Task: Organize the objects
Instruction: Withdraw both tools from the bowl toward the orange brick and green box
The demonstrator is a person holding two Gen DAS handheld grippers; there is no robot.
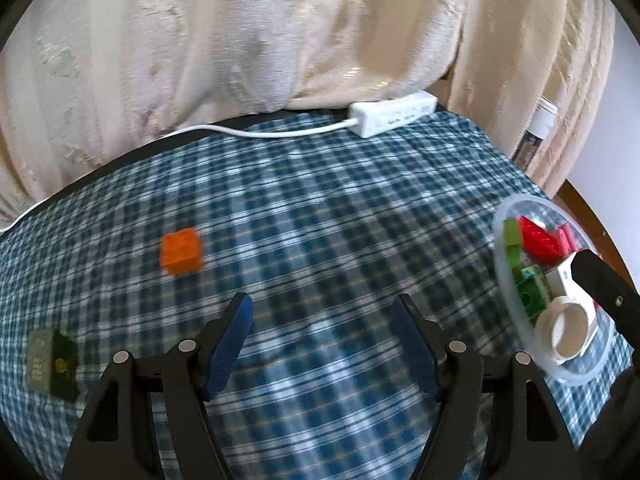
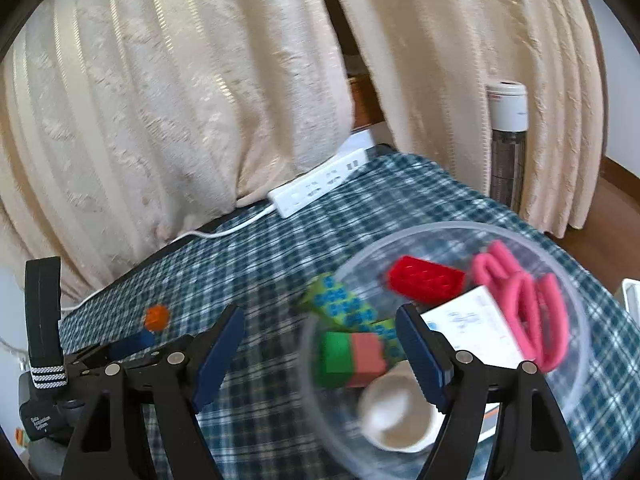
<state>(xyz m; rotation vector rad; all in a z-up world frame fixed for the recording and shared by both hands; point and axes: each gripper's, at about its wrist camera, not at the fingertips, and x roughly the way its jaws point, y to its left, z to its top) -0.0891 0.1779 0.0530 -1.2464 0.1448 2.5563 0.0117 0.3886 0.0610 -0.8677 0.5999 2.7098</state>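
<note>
Left gripper [image 1: 322,344] agape, empty | orange block [image 1: 181,257] on tablecloth [image 1: 340,208]

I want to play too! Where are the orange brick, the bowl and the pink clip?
orange brick [image 1: 181,252], left wrist view, top face.
bowl [image 2: 440,229], right wrist view, far rim.
pink clip [image 2: 524,312], right wrist view, middle of its loops.

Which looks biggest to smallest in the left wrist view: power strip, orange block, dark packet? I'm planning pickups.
1. power strip
2. and 3. dark packet and orange block: unsure, similar apparent size; the packet lies nearer the camera, blurred.
</note>
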